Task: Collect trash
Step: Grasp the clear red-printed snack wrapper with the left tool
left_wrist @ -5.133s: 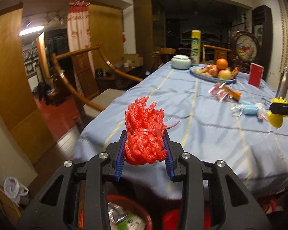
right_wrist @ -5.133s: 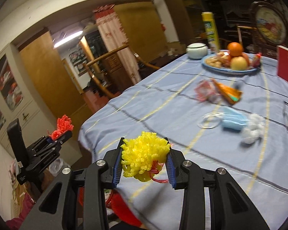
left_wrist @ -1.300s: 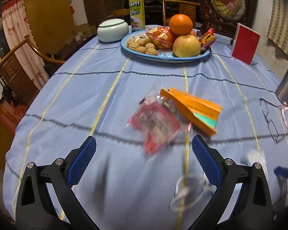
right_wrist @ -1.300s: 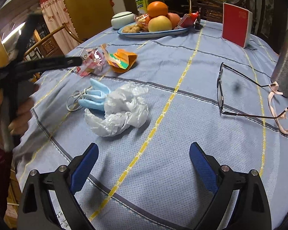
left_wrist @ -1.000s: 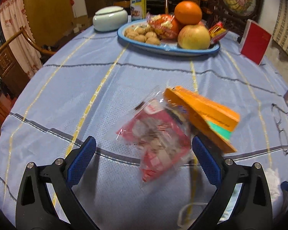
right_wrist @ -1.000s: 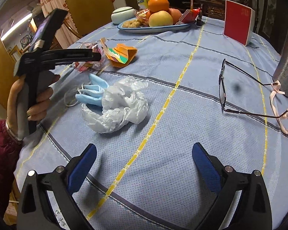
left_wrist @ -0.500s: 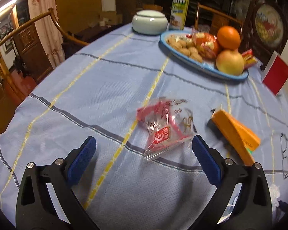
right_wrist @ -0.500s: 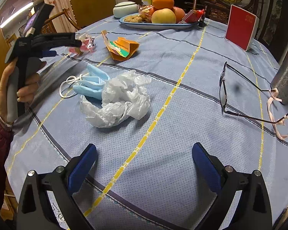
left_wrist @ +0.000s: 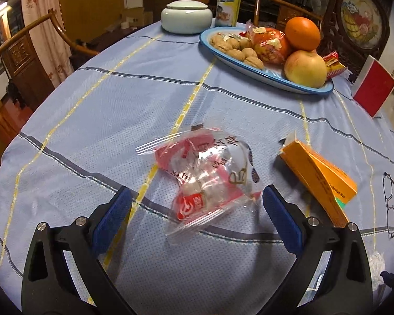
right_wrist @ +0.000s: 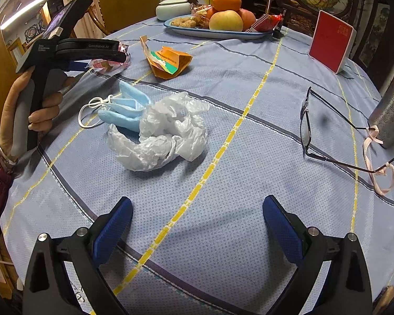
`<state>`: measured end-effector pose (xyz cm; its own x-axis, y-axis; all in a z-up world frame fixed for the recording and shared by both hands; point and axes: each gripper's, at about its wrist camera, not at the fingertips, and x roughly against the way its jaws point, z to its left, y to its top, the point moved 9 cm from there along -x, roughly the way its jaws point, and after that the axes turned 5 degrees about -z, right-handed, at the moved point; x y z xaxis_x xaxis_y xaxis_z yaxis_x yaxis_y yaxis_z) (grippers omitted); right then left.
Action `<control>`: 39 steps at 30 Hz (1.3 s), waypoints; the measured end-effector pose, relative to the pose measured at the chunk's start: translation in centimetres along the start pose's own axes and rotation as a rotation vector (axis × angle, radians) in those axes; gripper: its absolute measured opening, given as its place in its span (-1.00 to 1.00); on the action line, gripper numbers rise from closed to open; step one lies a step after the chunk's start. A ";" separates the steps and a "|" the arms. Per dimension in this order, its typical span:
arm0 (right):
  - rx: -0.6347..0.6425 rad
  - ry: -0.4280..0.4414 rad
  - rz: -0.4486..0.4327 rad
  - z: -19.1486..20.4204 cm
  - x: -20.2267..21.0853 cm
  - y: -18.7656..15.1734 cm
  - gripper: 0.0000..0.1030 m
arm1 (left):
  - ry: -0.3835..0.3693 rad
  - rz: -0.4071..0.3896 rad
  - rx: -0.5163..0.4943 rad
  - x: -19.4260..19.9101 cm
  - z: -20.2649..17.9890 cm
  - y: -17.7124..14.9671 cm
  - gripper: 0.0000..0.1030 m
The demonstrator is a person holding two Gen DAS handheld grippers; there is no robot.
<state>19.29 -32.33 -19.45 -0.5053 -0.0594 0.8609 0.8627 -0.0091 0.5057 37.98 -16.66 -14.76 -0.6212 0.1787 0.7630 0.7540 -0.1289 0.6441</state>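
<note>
A red and clear snack wrapper (left_wrist: 207,176) lies on the blue tablecloth (left_wrist: 118,99), just ahead of and partly between the blue pads of my open left gripper (left_wrist: 197,215). An orange torn carton (left_wrist: 317,173) lies to its right. In the right wrist view, a crumpled white plastic bag (right_wrist: 165,134) lies against a blue face mask (right_wrist: 120,110), ahead and left of my open, empty right gripper (right_wrist: 197,223). The carton (right_wrist: 168,61) and the wrapper (right_wrist: 110,61) lie further back, with the left gripper's body (right_wrist: 65,50) over the wrapper.
A blue plate (left_wrist: 262,73) with walnuts, an apple and an orange stands at the back, with a white lidded jar (left_wrist: 186,15) and a spray can behind it. A red card (right_wrist: 331,42), glasses (right_wrist: 325,131) and a metal bottle (right_wrist: 391,110) are at the right.
Both grippers have let go of the red and yellow foam nets they held and now stand open over the table. The left gripper has drawn close to the wrapper.
</note>
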 end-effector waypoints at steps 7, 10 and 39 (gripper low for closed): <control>0.000 0.001 0.000 0.0 0.0 0.0 0.92 | 0.002 -0.013 0.062 0.3 1.4 0.3 0.87; -0.001 0.000 0.000 0.0 0.0 0.0 0.92 | -0.010 -0.027 0.088 0.6 1.7 0.5 0.87; -0.005 0.010 -0.003 0.0 -0.1 0.0 0.92 | -0.139 -0.148 -0.008 7.4 0.1 -1.9 -0.03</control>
<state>19.31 -32.31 -19.58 -0.5079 -0.0691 0.8586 0.8611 -0.0142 0.5082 31.99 -14.99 -10.33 -0.6890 0.3295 0.6455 0.6548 -0.0988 0.7493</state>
